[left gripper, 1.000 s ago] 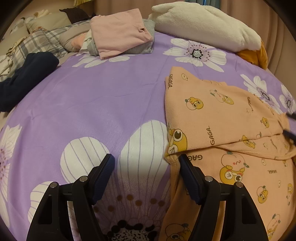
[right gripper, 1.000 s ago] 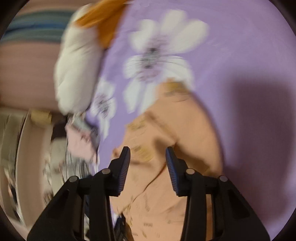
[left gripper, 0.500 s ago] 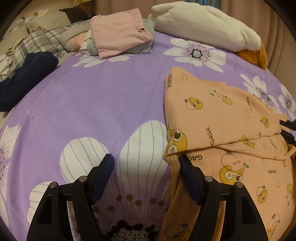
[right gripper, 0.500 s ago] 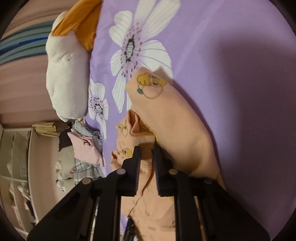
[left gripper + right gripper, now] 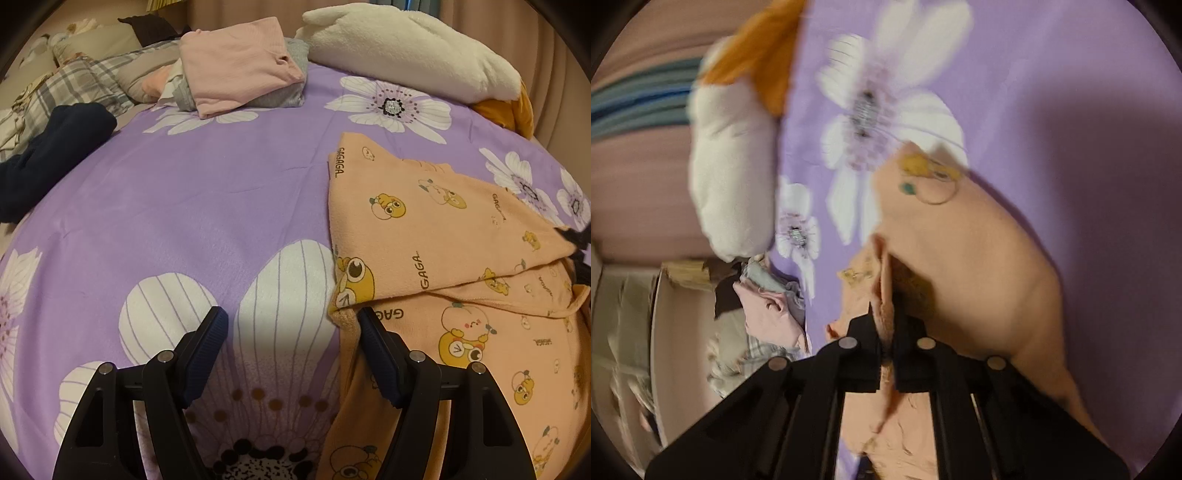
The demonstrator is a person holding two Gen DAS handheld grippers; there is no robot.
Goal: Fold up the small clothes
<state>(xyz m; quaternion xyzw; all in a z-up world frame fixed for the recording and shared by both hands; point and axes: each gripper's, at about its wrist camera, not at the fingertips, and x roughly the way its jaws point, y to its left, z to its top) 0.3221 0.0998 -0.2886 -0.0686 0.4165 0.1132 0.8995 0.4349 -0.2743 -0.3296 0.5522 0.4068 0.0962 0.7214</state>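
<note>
step: mid-fold | right gripper [image 5: 886,325] has just been closing, pinches peach garment [image 5: 436,229] edge (blurred) | left gripper [image 5: 291,347] wide, empty | next: likely carry edge across

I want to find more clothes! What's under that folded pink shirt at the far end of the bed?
Under the pink shirt lies a folded grey garment, its edges poking out. Anything beneath that is hidden.
</note>
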